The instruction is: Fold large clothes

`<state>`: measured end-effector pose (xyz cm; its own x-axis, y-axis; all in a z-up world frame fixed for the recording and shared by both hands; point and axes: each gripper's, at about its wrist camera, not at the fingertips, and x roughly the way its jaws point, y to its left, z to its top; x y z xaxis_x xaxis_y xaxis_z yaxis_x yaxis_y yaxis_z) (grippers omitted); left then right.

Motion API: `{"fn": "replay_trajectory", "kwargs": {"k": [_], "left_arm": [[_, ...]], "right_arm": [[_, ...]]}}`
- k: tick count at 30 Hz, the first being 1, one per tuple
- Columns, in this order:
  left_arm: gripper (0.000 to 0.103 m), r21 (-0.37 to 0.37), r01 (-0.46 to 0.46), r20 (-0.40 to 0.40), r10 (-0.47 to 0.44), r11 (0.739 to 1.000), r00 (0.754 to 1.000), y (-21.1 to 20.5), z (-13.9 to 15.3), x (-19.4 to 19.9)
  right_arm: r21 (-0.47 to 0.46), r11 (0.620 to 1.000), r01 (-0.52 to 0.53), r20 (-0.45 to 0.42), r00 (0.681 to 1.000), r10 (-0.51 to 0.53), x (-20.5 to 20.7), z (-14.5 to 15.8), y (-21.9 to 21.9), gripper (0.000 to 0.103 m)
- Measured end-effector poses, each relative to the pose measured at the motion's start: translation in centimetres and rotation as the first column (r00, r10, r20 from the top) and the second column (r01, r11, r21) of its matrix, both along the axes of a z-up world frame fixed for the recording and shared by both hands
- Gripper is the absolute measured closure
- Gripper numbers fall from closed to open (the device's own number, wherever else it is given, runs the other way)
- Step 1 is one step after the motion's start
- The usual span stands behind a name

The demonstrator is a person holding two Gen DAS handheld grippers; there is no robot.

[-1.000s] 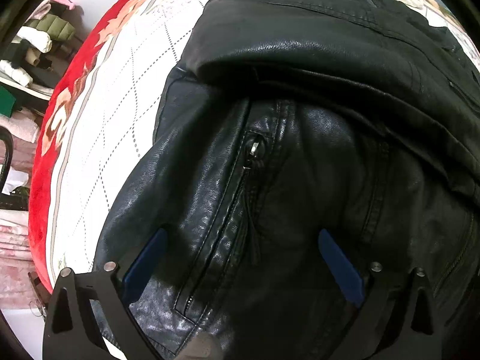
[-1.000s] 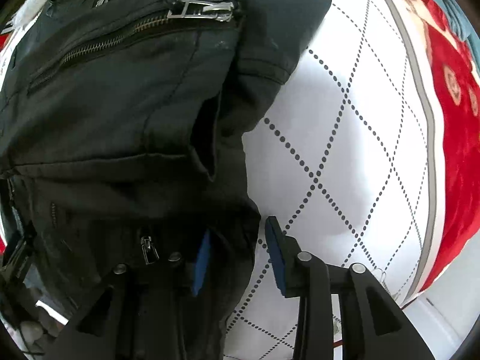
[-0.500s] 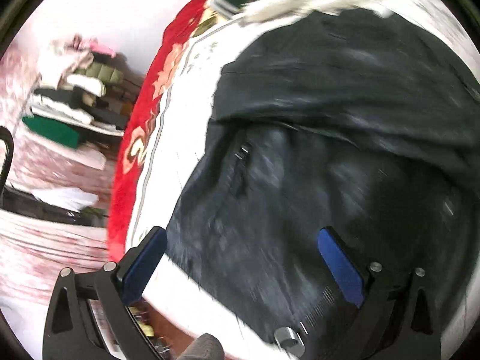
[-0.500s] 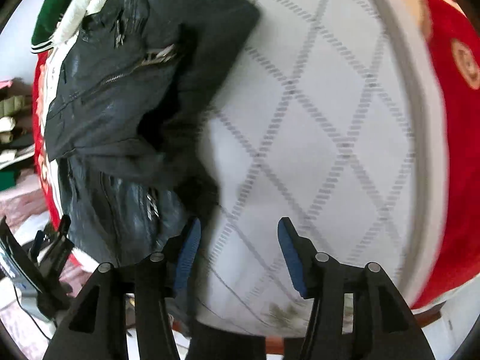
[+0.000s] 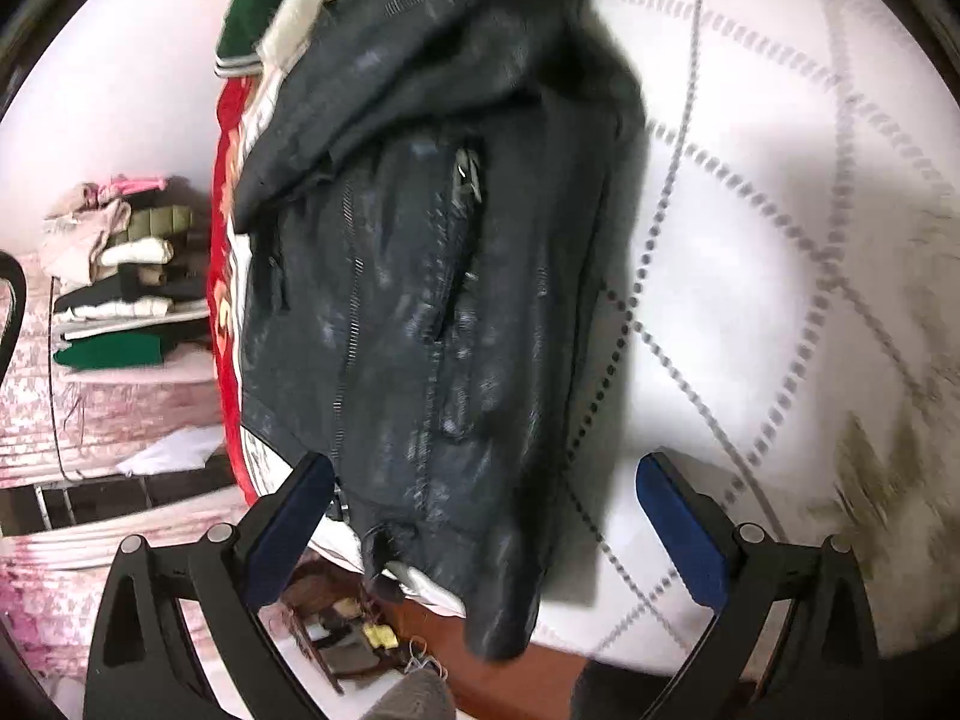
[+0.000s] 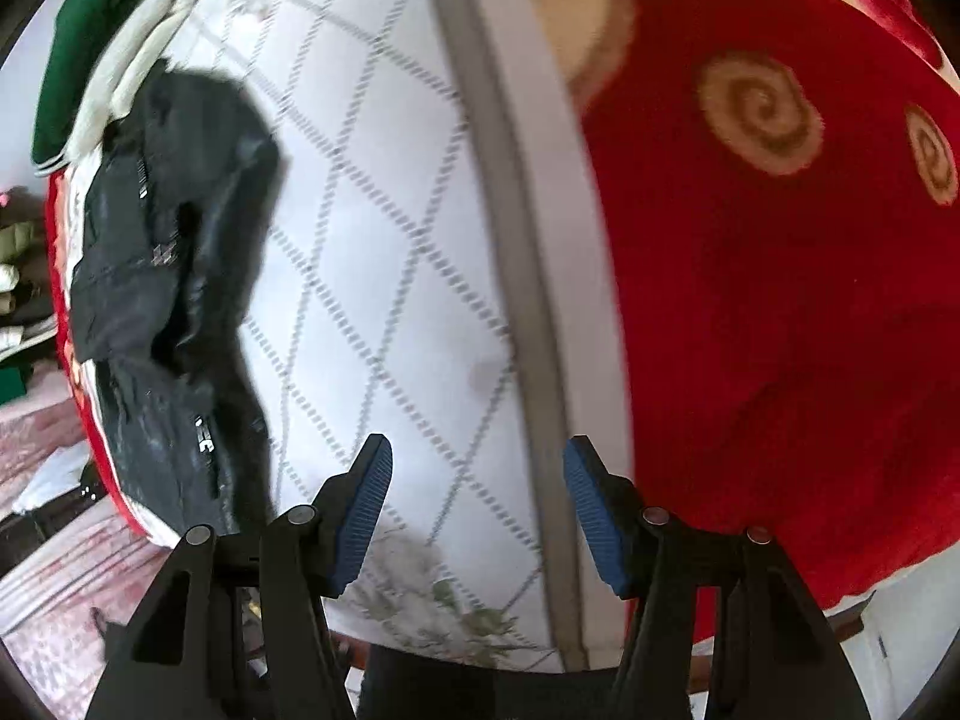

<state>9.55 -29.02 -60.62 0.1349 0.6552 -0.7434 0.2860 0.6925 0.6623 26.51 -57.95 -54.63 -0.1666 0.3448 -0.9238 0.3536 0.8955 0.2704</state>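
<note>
A black leather jacket [image 5: 420, 300] lies folded on the white diamond-quilted bed cover [image 5: 750, 240], its lower corner hanging over the near bed edge. My left gripper [image 5: 483, 468] hovers open above that lower end, its blue pads wide apart and not pressing the leather. In the right wrist view the jacket [image 6: 174, 276] sits far off to the left. My right gripper [image 6: 477, 450] is open over the bare bed cover [image 6: 372, 240], with nothing between its pads.
A red blanket [image 6: 780, 300] with beige swirls covers the bed to the right. A green and white garment [image 5: 258, 6] lies beyond the jacket. Folded clothes [image 5: 120, 276] are stacked beside the bed on the left. The bed's near edge drops to the floor.
The right gripper let go of the jacket's edge, opened and swung right over the quilt. The left gripper pulled back off the jacket and rolled, so the jacket now looks farther away.
</note>
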Motion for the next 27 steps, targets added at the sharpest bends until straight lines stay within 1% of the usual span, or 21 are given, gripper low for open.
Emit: {"fn": "replay_trajectory", "kwargs": {"k": [1,4,6,7,8,11,13,15,16,17,18,19,20,21,22,23,24,25,27], "left_arm": [[0.000,0.007,-0.021,0.022,0.021,1.000,1.000,0.4,-0.4,0.8],[0.000,0.033,-0.044,0.059,0.042,0.998,0.997,0.9,-0.8,2.8],[0.000,0.061,-0.054,0.084,0.048,0.997,0.995,1.3,-0.9,3.9],[0.000,0.067,-0.067,0.093,0.060,0.996,0.994,1.6,-1.0,4.4],[0.000,0.066,-0.078,0.098,0.072,0.995,0.993,2.9,-0.4,4.8],[0.000,0.042,-0.128,0.116,0.122,0.991,0.986,3.9,0.1,5.5],[0.001,0.020,-0.149,0.130,0.145,0.989,0.981,4.7,0.8,5.6],[0.014,-0.038,-0.169,0.139,0.173,0.985,0.975,5.2,1.6,5.4],[0.031,-0.068,-0.170,0.138,0.178,0.983,0.974,5.4,1.9,5.5],[0.052,-0.107,-0.171,0.131,0.185,0.979,0.974,5.5,2.3,5.6],[0.063,-0.150,-0.162,0.124,0.181,0.975,0.976,5.5,2.7,5.5],[0.082,-0.170,-0.150,0.120,0.171,0.974,0.978,5.4,3.1,5.5],[0.094,-0.177,-0.140,0.123,0.163,0.974,0.979,4.8,3.3,5.3],[0.096,-0.188,-0.129,0.128,0.155,0.974,0.980,4.7,3.7,5.3],[0.097,-0.194,-0.121,0.134,0.148,0.974,0.980,4.7,4.0,5.3],[0.099,-0.199,-0.118,0.136,0.147,0.973,0.980,4.9,4.3,5.3],[0.099,-0.210,-0.114,0.137,0.145,0.971,0.980,5.1,4.7,5.3],[0.099,-0.227,-0.104,0.140,0.138,0.968,0.981,5.4,5.1,5.3],[0.099,-0.256,-0.086,0.154,0.128,0.963,0.980,6.4,6.5,5.5]], "right_arm": [[0.000,1.000,0.006,-0.003,1.000,-0.006,0.1,-0.3,-0.5,0.041],[0.017,1.000,0.020,-0.011,1.000,-0.020,0.6,-1.2,-1.0,0.041],[0.031,0.999,0.017,0.001,1.000,-0.017,1.2,-1.6,-0.8,0.041],[0.042,0.999,0.016,0.011,1.000,-0.016,1.5,-1.9,0.0,0.041],[0.057,0.998,0.017,0.021,1.000,-0.018,1.9,-2.1,0.0,0.041],[0.164,0.986,0.024,0.089,0.995,-0.039,3.5,-2.6,1.2,0.041],[0.294,0.956,0.019,0.158,0.985,-0.068,4.9,-2.8,2.4,0.041],[0.416,0.909,0.018,0.195,0.975,-0.109,6.2,-3.3,3.2,0.039],[0.477,0.879,0.029,0.199,0.970,-0.140,6.7,-3.9,3.8,0.030],[0.513,0.857,0.040,0.191,0.968,-0.160,7.2,-4.5,4.5,0.024],[0.537,0.842,0.047,0.183,0.968,-0.171,7.5,-5.0,5.5,0.024],[0.583,0.811,0.050,0.172,0.968,-0.183,8.1,-5.7,6.4,0.024],[0.605,0.795,0.052,0.158,0.970,-0.184,8.5,-6.2,7.1,0.024],[0.617,0.784,0.064,0.139,0.972,-0.189,8.8,-6.7,7.9,0.024],[0.633,0.770,0.080,0.132,0.969,-0.210,9.2,-6.9,8.4,0.027],[0.633,0.769,0.086,0.133,0.967,-0.218,9.4,-7.0,8.9,0.036],[0.610,0.787,0.090,0.126,0.970,-0.208,9.7,-7.0,9.3,0.072],[0.608,0.788,0.100,0.125,0.968,-0.219,9.8,-7.0,9.6,0.076],[0.591,0.799,0.111,0.138,0.962,-0.236,9.7,-5.8,10.6,0.079]]}}
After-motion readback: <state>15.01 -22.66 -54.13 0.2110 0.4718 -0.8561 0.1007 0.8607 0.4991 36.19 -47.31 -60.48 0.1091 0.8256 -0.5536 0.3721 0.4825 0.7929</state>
